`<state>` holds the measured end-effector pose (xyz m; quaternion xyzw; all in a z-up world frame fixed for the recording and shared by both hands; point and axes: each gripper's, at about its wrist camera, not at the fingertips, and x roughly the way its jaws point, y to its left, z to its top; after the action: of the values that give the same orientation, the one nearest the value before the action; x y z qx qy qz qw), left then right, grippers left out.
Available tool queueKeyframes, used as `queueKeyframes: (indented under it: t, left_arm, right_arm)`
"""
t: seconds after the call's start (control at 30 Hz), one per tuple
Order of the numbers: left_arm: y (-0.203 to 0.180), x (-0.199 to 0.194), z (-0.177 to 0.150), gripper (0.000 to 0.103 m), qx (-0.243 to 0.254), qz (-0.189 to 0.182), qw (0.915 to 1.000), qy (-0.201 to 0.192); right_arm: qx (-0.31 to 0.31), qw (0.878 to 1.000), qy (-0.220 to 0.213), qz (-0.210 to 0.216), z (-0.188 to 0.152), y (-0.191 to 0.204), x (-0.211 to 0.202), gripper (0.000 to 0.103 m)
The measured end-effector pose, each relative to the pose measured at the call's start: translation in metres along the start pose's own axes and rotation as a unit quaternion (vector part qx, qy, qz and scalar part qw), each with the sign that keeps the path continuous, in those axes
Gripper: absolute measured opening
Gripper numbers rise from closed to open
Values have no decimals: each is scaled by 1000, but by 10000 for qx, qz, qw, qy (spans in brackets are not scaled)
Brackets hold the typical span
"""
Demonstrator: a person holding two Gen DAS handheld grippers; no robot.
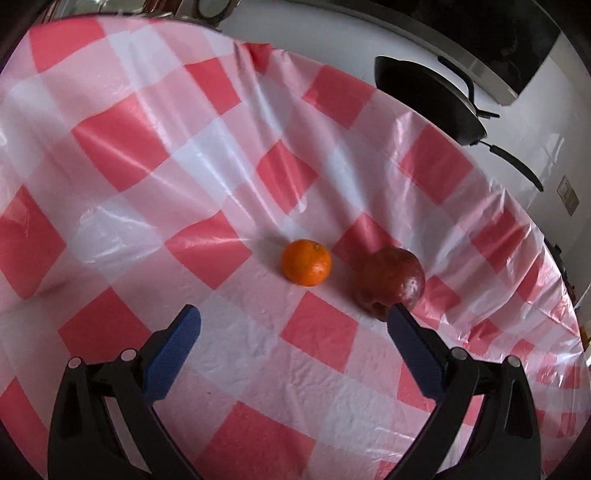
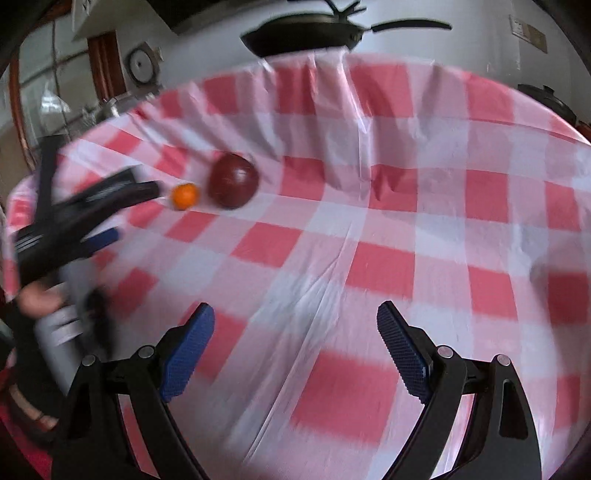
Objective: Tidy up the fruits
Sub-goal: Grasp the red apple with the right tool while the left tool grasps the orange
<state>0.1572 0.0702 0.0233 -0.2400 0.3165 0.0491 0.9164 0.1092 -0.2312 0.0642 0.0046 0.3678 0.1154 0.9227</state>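
Observation:
A small orange point(image 1: 306, 262) and a dark red apple point(image 1: 390, 282) lie side by side on a red-and-white checked tablecloth point(image 1: 147, 177). My left gripper point(image 1: 293, 317) is open just short of them, its right fingertip touching or overlapping the apple's near side, the orange a little ahead of the gap. In the right wrist view the orange point(image 2: 184, 196) and apple point(image 2: 233, 180) sit far off at upper left, with the left gripper point(image 2: 125, 210) reaching toward them from the left, held by a hand point(image 2: 37, 299). My right gripper point(image 2: 295, 317) is open over bare cloth, holding nothing.
A black frying pan point(image 1: 424, 96) hangs on the white wall beyond the table's far edge; the same pan point(image 2: 306, 35) shows at the top of the right wrist view. The cloth is wrinkled and drapes over the table edge point(image 1: 535, 258) at right.

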Motion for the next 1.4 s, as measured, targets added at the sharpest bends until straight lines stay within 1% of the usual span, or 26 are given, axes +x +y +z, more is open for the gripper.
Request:
queueKeyframes:
  t: [0.07, 0.13, 0.2, 0.37, 0.47, 0.57, 0.7, 0.77, 0.87, 0.9, 0.93, 0.97, 1.0, 1.07, 1.1, 1.13, 1.2, 1.23, 1.3, 1.4]
  left_arm:
    - [4, 1, 1, 101, -87, -84, 9999, 41]
    - [6, 3, 1, 101, -128, -114, 9998, 83]
    - [10, 5, 2, 101, -239, -128, 9995, 140]
    - [25, 3, 5, 101, -615, -65, 9980, 93]
    - [33, 2, 6, 101, -836, -9, 9965, 62]
    - [39, 2, 7, 101, -991, -8, 9950, 74]
    - [40, 3, 8, 101, -1009, 3, 9948, 106]
    - [39, 3, 8, 101, -1007, 0, 9948, 120]
    - [40, 4, 8, 101, -1023, -10, 9947, 142]
    - [41, 5, 9, 101, -1037, -17, 9945, 157]
    - [40, 5, 9, 101, -1034, -21, 9945, 172]
    - [40, 6, 9, 101, -1022, -26, 9946, 184]
    - [39, 7, 9, 101, -1022, -20, 9946, 183]
    - [39, 7, 9, 101, -1007, -16, 9948, 184]
    - [38, 7, 9, 101, -989, -21, 9949, 196]
    - [37, 8, 9, 101, -977, -29, 9950, 206]
    - [36, 9, 9, 101, -941, -29, 9953, 223]
    - [35, 9, 9, 101, -914, -25, 9955, 228]
    - [31, 9, 9, 101, -809, -13, 9965, 228]
    - [27, 8, 7, 101, -652, -3, 9977, 203]
  right_arm:
    - [5, 9996, 259, 54, 18, -2, 30, 87]
    - [-93, 9994, 321, 23, 34, 2, 51, 87]
    - [-348, 9988, 344, -33, 49, 11, 67, 87]
    - [-988, 9939, 470, 134, 84, 38, 106, 87]
    - [-1293, 9902, 508, 173, 99, 50, 124, 87]
    - [-1523, 9863, 570, 290, 109, 62, 140, 87]
    - [-1908, 9788, 599, 433, 113, 82, 155, 87]
    - [-1973, 9774, 593, 473, 114, 90, 162, 88]
    - [-2104, 9752, 574, 371, 112, 96, 166, 89]
    - [-2111, 9751, 568, 379, 111, 96, 165, 85]
    - [-2059, 9762, 535, 417, 110, 94, 163, 74]
    - [-1970, 9777, 506, 522, 110, 90, 159, 66]
    - [-1864, 9797, 512, 526, 109, 88, 156, 66]
    - [-1724, 9832, 511, 308, 105, 84, 149, 66]
    - [-1539, 9865, 495, 248, 98, 81, 141, 66]
    - [-1370, 9890, 482, 283, 93, 78, 134, 66]
    - [-850, 9947, 417, 397, 79, 68, 115, 66]
    - [-592, 9968, 368, 386, 71, 64, 104, 66]
    - [-228, 9991, 184, 307, 60, 56, 87, 66]
    - [529, 9975, -198, 430, 56, 36, 66, 66]
